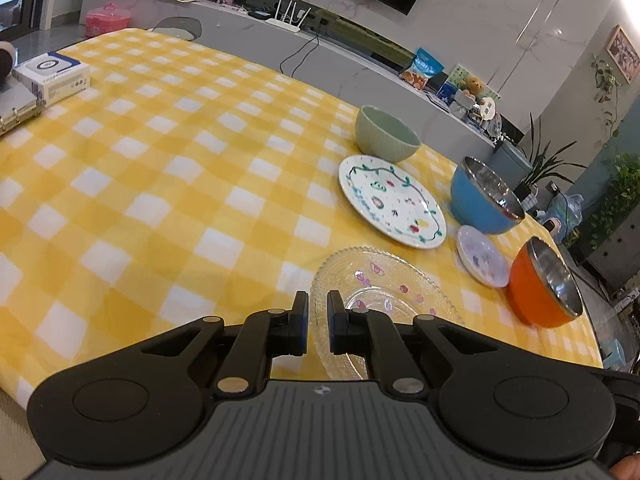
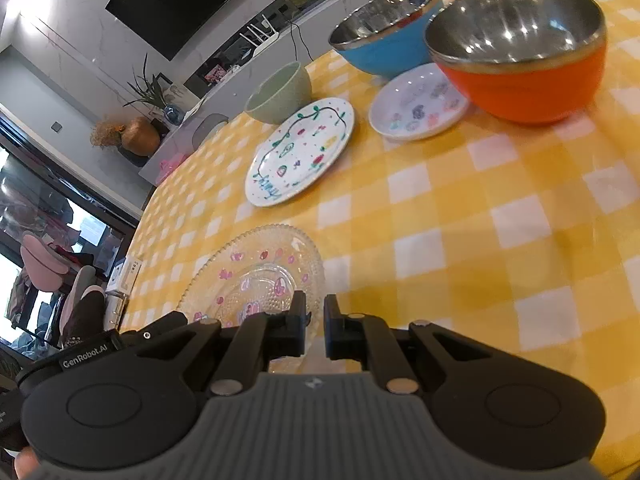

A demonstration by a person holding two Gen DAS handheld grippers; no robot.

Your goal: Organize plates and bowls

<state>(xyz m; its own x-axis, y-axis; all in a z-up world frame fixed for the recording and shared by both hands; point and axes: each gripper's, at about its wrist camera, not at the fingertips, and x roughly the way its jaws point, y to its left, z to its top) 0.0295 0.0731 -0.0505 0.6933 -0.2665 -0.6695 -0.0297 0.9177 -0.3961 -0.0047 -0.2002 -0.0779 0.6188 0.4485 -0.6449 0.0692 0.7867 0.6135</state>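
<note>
Item: clear glass plate, pink motifs, on the yellow checked tablecloth.
Grip: left gripper and right gripper each nipped narrow on opposite rims, as far as I can judge.
Hazard: thin beaded glass; uneven pull between the two hands could slip or crack it, or drag the cloth.
Nearby: painted white plate; small saucer.
Containers: green bowl, blue bowl, orange bowl, all empty, well apart from the grippers.
</note>
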